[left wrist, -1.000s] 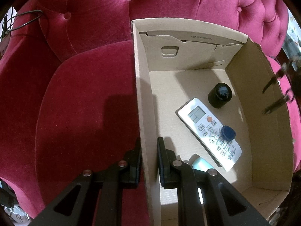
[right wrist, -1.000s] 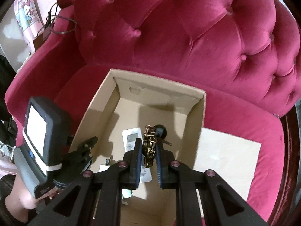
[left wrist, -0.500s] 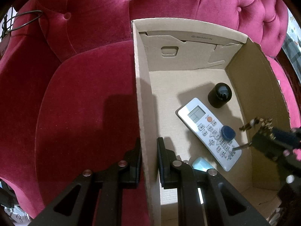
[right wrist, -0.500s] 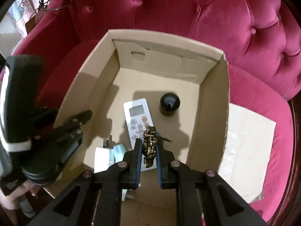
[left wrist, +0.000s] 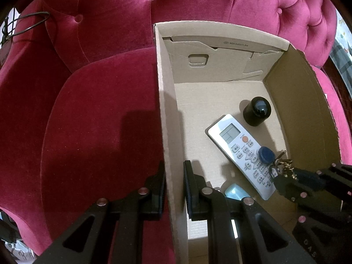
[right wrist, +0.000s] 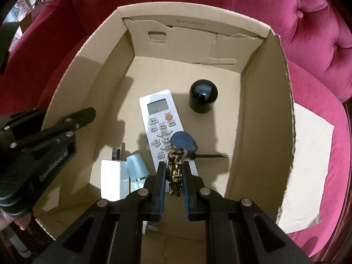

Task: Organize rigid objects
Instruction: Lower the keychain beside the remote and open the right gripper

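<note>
The left gripper (left wrist: 174,183) is clamped on the left wall of an open cardboard box (left wrist: 164,110) that sits on a crimson tufted sofa (left wrist: 99,121). Inside lie a white remote control (left wrist: 239,151) and, beyond it, a black cylindrical cap (left wrist: 257,114). At lower right the right gripper (left wrist: 282,179) pinches a brass keychain (left wrist: 286,168) whose blue fob (left wrist: 266,153) rests on the remote. A pale blue item (left wrist: 235,191) shows partly behind the left gripper's finger
</note>
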The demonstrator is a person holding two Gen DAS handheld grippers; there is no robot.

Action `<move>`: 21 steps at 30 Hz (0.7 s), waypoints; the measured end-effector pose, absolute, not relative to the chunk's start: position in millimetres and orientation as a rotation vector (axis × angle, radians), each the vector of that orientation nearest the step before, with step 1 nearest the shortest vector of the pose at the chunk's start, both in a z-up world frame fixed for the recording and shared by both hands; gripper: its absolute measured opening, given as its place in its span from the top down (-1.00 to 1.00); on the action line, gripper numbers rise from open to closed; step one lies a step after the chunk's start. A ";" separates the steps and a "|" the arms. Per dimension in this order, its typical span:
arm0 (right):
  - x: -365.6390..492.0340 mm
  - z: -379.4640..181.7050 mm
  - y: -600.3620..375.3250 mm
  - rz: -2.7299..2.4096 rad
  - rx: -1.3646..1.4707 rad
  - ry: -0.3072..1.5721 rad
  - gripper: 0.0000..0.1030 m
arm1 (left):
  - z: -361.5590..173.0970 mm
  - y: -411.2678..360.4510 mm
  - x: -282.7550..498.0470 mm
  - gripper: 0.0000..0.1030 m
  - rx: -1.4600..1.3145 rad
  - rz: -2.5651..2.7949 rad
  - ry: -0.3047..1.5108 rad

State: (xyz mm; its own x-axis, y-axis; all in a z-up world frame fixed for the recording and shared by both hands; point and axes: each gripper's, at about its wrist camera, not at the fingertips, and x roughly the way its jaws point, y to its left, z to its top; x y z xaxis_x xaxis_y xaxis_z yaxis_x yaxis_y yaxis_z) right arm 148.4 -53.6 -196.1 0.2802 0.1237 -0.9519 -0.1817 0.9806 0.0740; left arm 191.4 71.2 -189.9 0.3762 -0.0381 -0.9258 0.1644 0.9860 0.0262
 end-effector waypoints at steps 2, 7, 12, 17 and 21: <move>148.8 -195.7 -53.9 0.207 -0.049 1.271 0.74 | -189.8 71.5 191.5 0.69 0.122 -0.130 1.179; 150.2 -194.7 -55.8 0.206 -0.041 1.271 0.72 | -190.0 71.3 191.7 0.69 0.122 -0.130 1.179; 149.5 -191.1 -56.3 0.208 -0.042 1.257 0.63 | -190.8 70.4 192.4 0.69 0.123 -0.129 1.178; 148.0 -183.0 -59.5 0.196 -0.033 1.235 0.37 | -191.3 69.4 193.2 0.69 0.124 -0.129 1.180; 148.3 -174.1 -63.2 0.181 -0.022 1.214 0.33 | -190.8 68.6 193.0 0.69 0.125 -0.128 1.181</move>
State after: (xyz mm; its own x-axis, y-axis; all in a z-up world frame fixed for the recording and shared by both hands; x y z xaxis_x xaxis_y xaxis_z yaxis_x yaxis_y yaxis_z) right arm 148.3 -63.2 -174.1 0.3365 0.1271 -0.9331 -0.1504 0.9854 0.0800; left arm 193.0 68.6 -190.8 0.3748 -0.0346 -0.9264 0.1652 0.9858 0.0300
